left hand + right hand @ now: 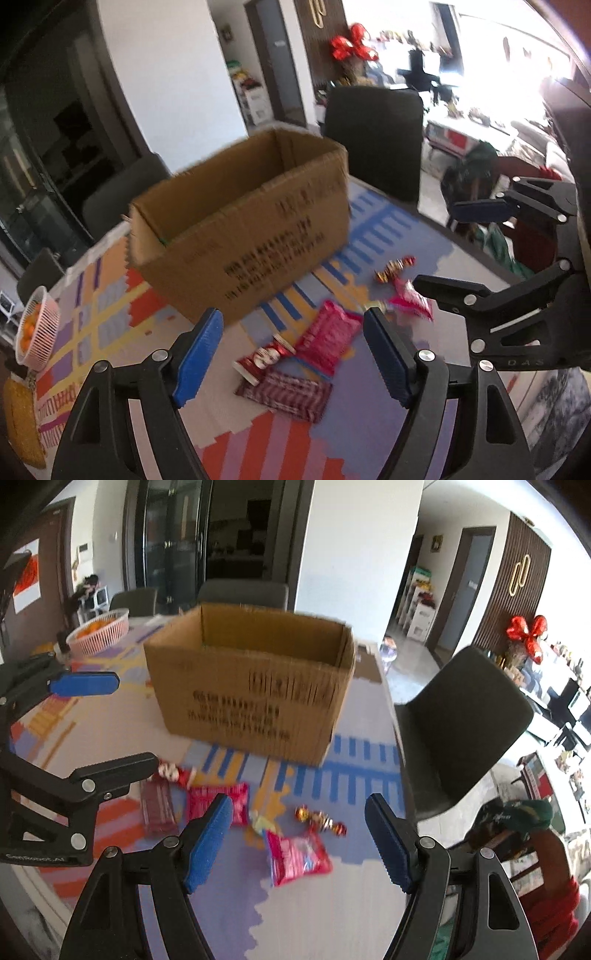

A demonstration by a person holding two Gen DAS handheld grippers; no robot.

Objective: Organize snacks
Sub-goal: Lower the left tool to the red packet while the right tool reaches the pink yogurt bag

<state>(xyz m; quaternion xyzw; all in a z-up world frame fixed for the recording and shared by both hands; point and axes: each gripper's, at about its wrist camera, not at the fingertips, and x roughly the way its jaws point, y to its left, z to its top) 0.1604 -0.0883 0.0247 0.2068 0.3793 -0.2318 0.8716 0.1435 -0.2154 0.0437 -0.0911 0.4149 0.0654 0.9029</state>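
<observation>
An open, empty-looking cardboard box [240, 221] [251, 686] stands on a colourful mat [110, 306] [332, 904]. In front of it lie loose snacks: a pink-red packet [327, 339] [240, 797], a dark red checked packet [288, 395] [159, 808], a small red-and-white packet [262, 360] [173, 771], another pink packet [412, 301] [295, 856] and wrapped candies [393, 269] [321, 819]. My left gripper [292, 315] [136, 720] hangs open above the left group. Also open, my right gripper [299, 801] [454, 247] hovers over the right group. Neither holds anything.
A pink basket of oranges [37, 328] [99, 631] sits at the table's far left, with a yellow object [20, 424] near it. A dark chair [373, 140] [465, 723] stands close to the table's right edge. More chairs stand behind the box.
</observation>
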